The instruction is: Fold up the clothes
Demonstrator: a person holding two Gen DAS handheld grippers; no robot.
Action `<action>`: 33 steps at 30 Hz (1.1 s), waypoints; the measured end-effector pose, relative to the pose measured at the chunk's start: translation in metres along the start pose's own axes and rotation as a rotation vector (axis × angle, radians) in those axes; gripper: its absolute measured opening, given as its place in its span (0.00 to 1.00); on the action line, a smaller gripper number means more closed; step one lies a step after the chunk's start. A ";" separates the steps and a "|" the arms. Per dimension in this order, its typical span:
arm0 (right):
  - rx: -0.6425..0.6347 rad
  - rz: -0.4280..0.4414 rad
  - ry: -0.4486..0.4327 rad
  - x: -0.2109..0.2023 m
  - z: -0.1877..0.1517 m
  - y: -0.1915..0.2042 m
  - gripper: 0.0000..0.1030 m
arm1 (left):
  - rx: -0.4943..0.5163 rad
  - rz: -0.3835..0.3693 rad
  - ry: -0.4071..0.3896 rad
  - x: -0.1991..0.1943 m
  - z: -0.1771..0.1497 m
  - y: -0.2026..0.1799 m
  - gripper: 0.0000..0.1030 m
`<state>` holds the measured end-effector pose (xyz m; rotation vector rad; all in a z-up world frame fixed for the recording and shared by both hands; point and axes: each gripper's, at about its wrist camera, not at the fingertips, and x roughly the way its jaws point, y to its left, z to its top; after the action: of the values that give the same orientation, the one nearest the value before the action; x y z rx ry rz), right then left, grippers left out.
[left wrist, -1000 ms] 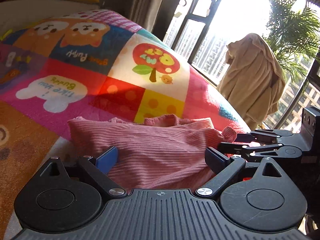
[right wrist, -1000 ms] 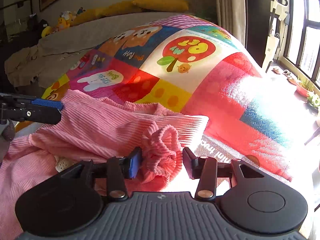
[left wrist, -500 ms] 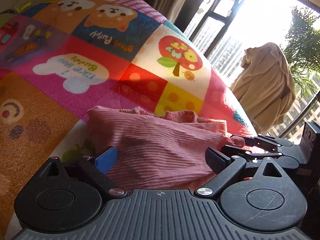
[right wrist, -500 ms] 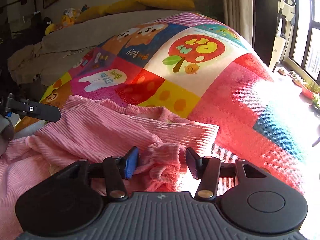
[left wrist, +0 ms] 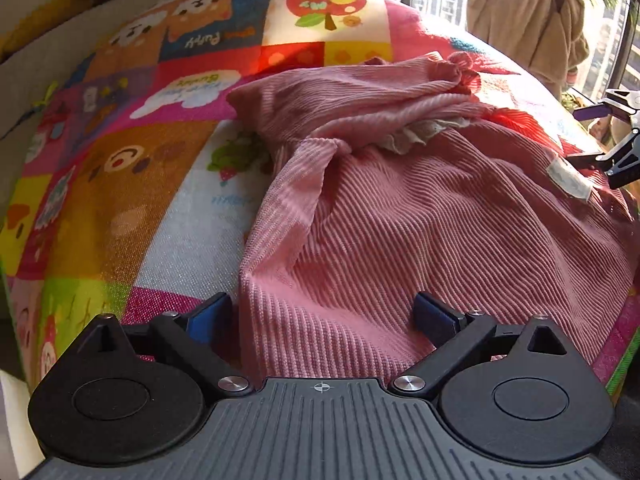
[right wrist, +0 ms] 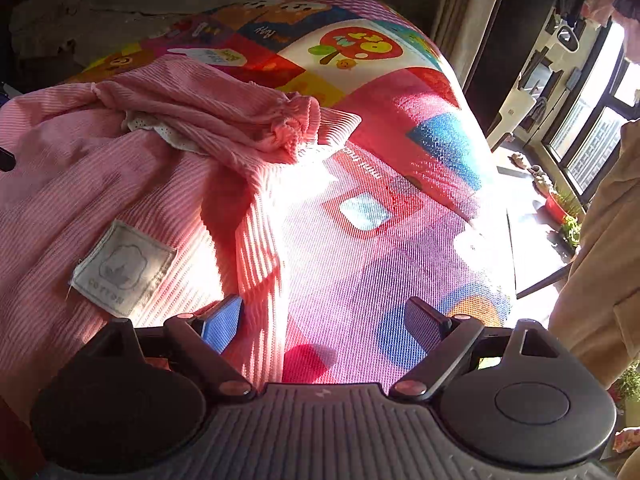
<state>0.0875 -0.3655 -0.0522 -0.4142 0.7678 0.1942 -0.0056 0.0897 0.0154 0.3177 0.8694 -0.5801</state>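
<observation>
Since a second ago both hands have drawn back from the pink ribbed garment (left wrist: 420, 216), and the bunched cuff that sat between the right gripper's fingers now lies out on the cloth — no longer near the pads. The garment rests on the patchwork cartoon blanket (left wrist: 132, 184), its upper part folded over in a rumpled band with a strip of white lace trim (left wrist: 416, 132) peeping from under the fold. A grey cotton label (right wrist: 122, 266) shows on the fabric near the right gripper's (right wrist: 324, 322) left finger. That gripper's jaws are opening, spread wide, with only the garment's edge and sunlit blanket beneath them and nothing pressed. The left gripper (left wrist: 322, 316) is also released — its blue-padded fingers stand well apart, the garment's near hem lying between them ungripped. A tan robe (left wrist: 524, 16) hangs by the window beyond.
</observation>
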 end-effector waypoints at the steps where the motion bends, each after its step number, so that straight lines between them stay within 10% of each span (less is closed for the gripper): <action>1: -0.006 -0.007 -0.005 -0.002 0.002 -0.001 0.92 | -0.005 0.002 0.018 -0.001 0.000 0.002 0.97; 5: 0.007 0.009 -0.073 -0.016 0.020 -0.013 0.92 | -0.059 -0.009 0.039 -0.011 0.003 0.019 0.97; 14: 0.147 0.221 -0.215 0.038 0.122 -0.012 0.92 | -0.235 -0.227 -0.270 0.001 0.113 0.034 0.97; 20: 0.220 0.185 -0.025 0.125 0.121 -0.031 0.70 | -0.401 -0.183 -0.124 0.067 0.137 0.068 0.97; 25: 0.455 0.266 -0.115 0.122 0.125 -0.069 0.61 | -0.639 -0.270 -0.102 0.098 0.133 0.114 0.97; 33: 0.517 0.318 -0.067 0.164 0.133 -0.069 0.45 | -0.608 -0.296 -0.108 0.125 0.156 0.107 0.96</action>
<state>0.3091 -0.3673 -0.0623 0.2055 0.7829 0.2947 0.2185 0.0566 0.0151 -0.3969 0.9507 -0.5693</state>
